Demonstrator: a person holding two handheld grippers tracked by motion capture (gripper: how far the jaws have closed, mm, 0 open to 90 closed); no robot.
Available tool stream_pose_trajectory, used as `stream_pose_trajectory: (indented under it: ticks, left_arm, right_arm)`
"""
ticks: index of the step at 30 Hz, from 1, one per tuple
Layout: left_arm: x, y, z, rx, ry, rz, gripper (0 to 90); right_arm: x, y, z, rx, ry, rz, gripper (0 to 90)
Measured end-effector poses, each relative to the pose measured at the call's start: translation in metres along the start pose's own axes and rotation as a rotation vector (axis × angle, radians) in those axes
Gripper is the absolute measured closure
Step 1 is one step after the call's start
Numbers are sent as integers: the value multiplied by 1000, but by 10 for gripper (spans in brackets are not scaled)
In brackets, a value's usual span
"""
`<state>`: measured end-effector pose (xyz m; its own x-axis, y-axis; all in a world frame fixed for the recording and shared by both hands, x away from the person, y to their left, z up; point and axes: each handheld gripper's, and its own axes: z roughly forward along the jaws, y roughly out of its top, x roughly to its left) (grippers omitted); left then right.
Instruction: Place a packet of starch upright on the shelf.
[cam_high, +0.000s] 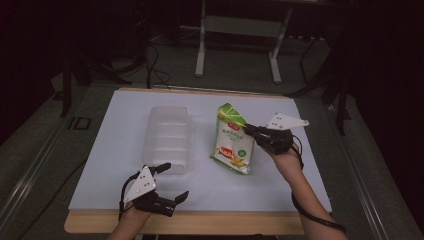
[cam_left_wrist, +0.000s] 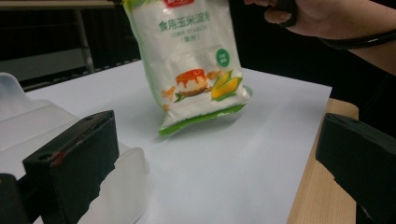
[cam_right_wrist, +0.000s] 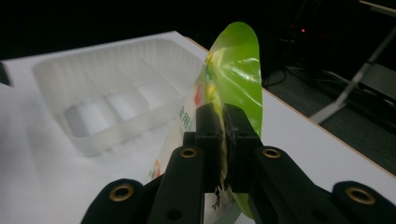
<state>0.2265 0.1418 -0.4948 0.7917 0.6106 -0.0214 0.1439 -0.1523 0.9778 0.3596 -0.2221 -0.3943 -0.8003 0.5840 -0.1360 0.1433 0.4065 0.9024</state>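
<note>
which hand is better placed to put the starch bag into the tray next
Right: the right hand-held gripper is already shut on the starch bag. The left hand-held gripper is open beside the tray.

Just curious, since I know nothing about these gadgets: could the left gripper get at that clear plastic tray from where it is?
Probably yes. The left gripper is open right beside the tray, with nothing between them.
</note>
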Motion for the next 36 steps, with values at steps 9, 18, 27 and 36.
stream_pose_trajectory:
  ticks: [9,18,27,36]
  left_arm:
    - [3,11,2,-1,-37,-46,0]
    - [5,46,7,11,-61,-30,0]
    - [13,73,18,-2,-86,-42,0]
    - [25,94,28,-34,-171,-80,0]
  right_arm:
    - [8,11,-24,-66,36,-4,863]
    - [21,16,-46,-99,64,-21,864]
    - [34,25,-65,-144,107,-37,865]
    - [48,38,-78,-194,135,-74,867]
